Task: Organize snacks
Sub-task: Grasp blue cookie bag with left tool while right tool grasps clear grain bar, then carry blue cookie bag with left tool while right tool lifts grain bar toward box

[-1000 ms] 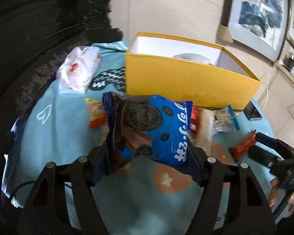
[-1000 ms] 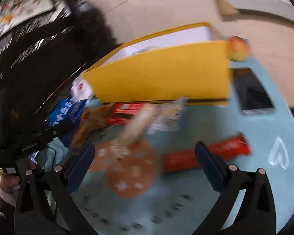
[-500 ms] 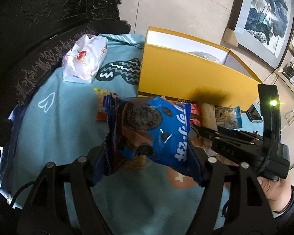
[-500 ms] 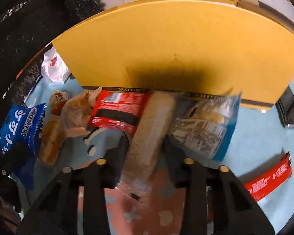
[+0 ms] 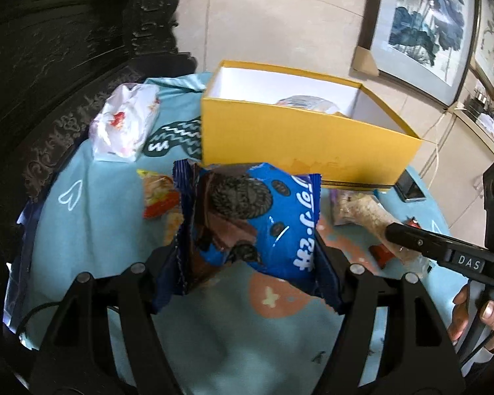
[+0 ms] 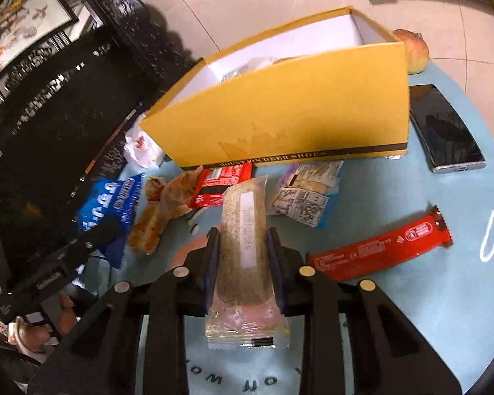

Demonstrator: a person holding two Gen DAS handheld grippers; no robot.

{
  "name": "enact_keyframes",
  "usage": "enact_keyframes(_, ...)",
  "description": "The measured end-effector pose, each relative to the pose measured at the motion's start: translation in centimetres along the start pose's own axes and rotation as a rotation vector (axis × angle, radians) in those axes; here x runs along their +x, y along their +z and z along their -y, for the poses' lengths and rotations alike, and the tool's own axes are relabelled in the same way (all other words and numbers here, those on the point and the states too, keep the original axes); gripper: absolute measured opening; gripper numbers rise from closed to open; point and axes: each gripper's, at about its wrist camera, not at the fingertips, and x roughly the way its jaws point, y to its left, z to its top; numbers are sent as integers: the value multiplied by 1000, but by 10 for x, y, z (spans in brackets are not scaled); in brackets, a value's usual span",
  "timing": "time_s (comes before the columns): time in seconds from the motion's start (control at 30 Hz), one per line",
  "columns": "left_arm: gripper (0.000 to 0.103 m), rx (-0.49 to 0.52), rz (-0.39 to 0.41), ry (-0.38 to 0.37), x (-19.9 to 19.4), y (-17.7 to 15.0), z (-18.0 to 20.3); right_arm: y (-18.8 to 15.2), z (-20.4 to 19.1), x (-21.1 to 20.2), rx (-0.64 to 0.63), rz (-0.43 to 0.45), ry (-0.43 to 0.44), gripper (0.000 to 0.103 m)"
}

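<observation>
Teal-clothed surface (image 6: 444,296): right gripper (image 6: 243,247) fingers just closed, clamping clear-wrapped grain bar (image 6: 243,230); left gripper (image 5: 247,250) fingers clamp blue cookie packet (image 5: 257,217).

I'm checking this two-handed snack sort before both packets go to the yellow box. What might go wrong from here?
1. The right gripper, jaws just closed, pinches the clear grain bar near one end; it may droop or slip.
2. The left gripper holds the blue cookie packet by its puffy sides; it may slide out.
3. Both head for the yellow box; they may collide.
</observation>
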Motion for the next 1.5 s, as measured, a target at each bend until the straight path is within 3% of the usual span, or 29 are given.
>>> enact_keyframes(0.1,71,24,-10,2,1,-2,9,-1,6,5,-34,-26,-69,29)
enact_keyframes(0.3,71,13,-31,0,6,-5,9,-24,-19,54,-270,-170,-261,30)
enact_keyframes(0.5,71,1,-44,1,10,-5,4,-33,-46,66,-504,-179,-399,29)
enact_keyframes(0.57,71,-1,-46,-5,10,-4,3,-31,-43,62,-470,-182,-354,29)
enact_keyframes(0.63,71,3,-45,-9,8,-3,3,-21,-28,48,-332,-196,-172,29)
enact_keyframes(0.73,71,4,-34,-5,4,4,2,-4,-9,17,-193,-146,0,29)
enact_keyframes(0.87,71,6,7,-25,-5,25,7,22,-1,-32,-134,-15,93,29)
enact_keyframes(1.03,71,69,104,-48,-15,75,37,58,-4,-86,-179,262,-11,29)
enact_keyframes(1.17,71,107,150,-49,-2,118,60,84,-7,-87,-226,387,-137,29)
enact_keyframes(1.3,71,85,123,-45,38,157,72,109,-3,-63,-267,418,-205,29)
enact_keyframes(1.43,72,88,75,-21,88,177,79,145,10,-13,-249,367,-240,29)
enact_keyframes(1.5,77,76,50,-2,113,181,78,155,20,4,-215,349,-229,33)
